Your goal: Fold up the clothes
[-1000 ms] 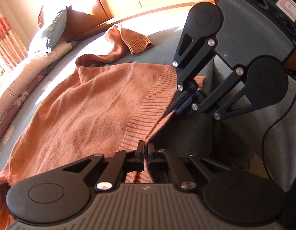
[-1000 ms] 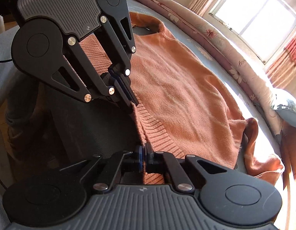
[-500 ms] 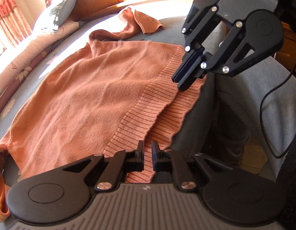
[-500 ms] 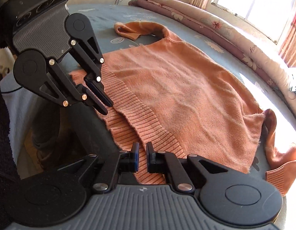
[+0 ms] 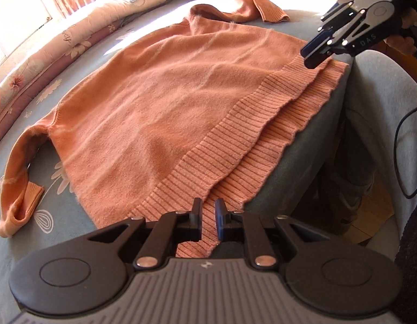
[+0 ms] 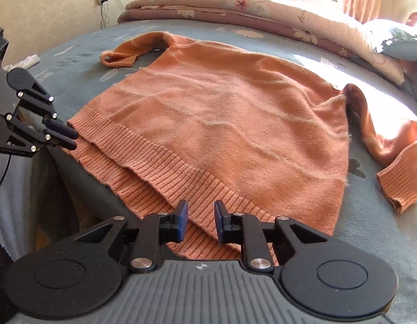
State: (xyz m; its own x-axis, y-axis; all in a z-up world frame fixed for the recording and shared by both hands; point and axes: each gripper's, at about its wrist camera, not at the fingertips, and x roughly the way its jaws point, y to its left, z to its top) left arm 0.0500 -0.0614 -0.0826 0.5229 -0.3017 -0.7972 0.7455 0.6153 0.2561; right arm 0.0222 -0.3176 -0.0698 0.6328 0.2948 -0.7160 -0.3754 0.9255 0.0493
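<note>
Left wrist view shows the orange sweater [image 5: 168,102] spread flat on the blue floral bed [image 5: 46,243], its ribbed hem [image 5: 235,145] along the bed edge toward 5 o'clock; the left gripper [image 5: 208,222] hovers over the hem corner at 6 o'clock, its jaws having just been opening to a narrow gap, clamping nothing. Right wrist view has the right gripper [image 6: 200,222] at 6 o'clock over the opposite hem corner, jaws just opened wider, fabric lying free beneath them, one sleeve [image 6: 392,159] trailing toward 3 o'clock.
</note>
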